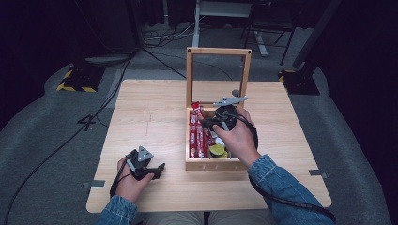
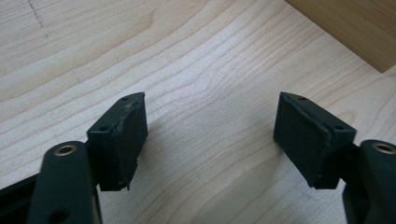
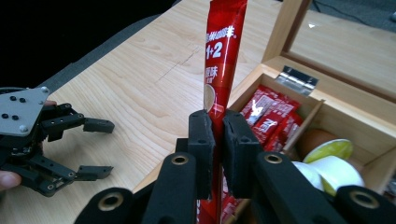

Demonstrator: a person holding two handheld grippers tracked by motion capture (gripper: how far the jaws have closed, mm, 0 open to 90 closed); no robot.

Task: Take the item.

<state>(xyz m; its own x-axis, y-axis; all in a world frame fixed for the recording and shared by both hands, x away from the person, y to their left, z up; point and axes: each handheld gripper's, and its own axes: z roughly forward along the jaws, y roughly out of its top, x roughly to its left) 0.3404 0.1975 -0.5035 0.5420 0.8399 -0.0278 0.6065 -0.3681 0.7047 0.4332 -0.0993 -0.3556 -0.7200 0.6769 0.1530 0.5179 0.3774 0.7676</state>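
My right tool (image 3: 218,135) pinches a long red coffee sachet (image 3: 223,56) above the open wooden box (image 1: 213,164); I lift straight, keeping it vertical. Left tool (image 1: 159,169) sits open, empty, near the counter's (image 1: 150,112) front edge.

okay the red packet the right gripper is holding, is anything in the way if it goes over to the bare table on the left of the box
Nothing visible blocks it. The right gripper is shut on the red packet, held above the wooden box. The table left of the box is bare; the open left gripper rests nearer the person.
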